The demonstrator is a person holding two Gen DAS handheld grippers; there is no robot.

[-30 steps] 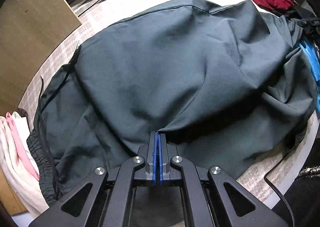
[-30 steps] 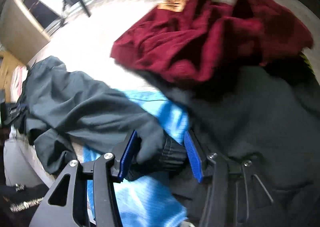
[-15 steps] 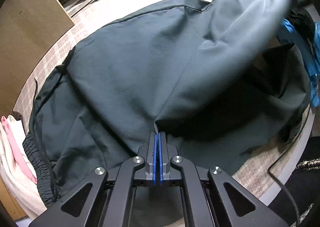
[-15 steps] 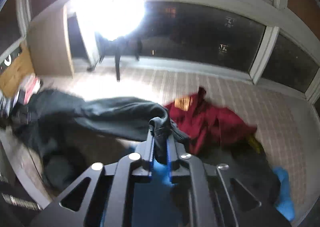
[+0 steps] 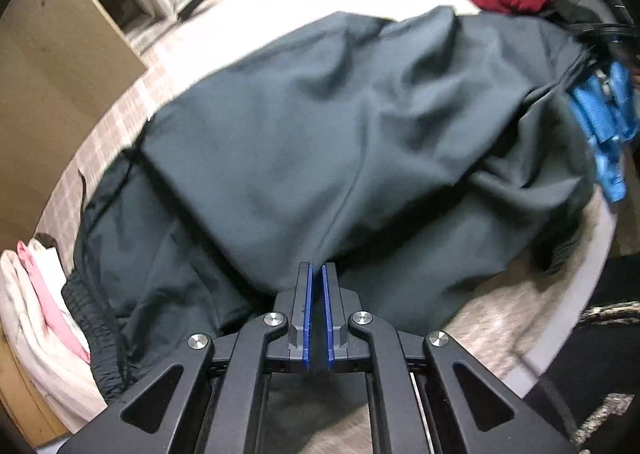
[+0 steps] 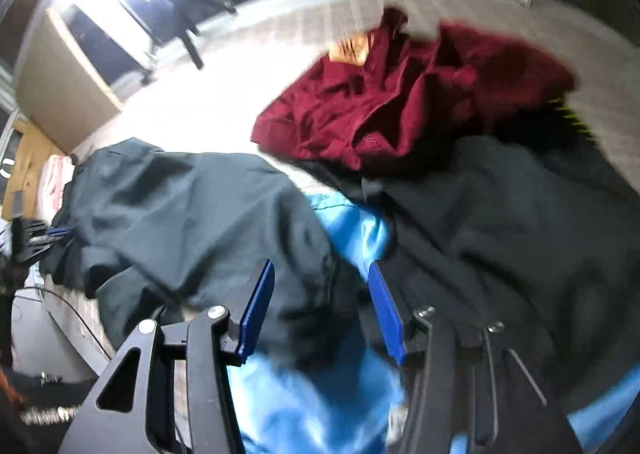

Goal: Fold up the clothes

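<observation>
Dark grey-green trousers (image 5: pixel 340 133) lie spread over the checked table (image 5: pixel 480 322), one leg folded across the top. My left gripper (image 5: pixel 317 274) hovers over the near edge, pointing down. Its jaws are opening, a narrow gap shows between the blue pads, and a crease of the fabric ends right at their tips. In the right wrist view the trousers (image 6: pixel 180 213) run off to the left. My right gripper (image 6: pixel 321 266) is opening wide over the leg's dark cuff, which lies loose between the pads. The left gripper (image 6: pixel 40 238) shows small at the far left.
A blue garment (image 6: pixel 352 230), a black one (image 6: pixel 500 213) and a maroon one (image 6: pixel 400 105) are heaped at the right end. Folded pink and white clothes (image 5: pixel 36 294) sit at the left edge. A cable (image 6: pixel 72 314) hangs off the table's near side.
Half a second ago the right gripper held the trouser cuff lifted high; now it is back down and its jaws have parted off the cuff. The left gripper's pads have parted slightly and it has risen.
</observation>
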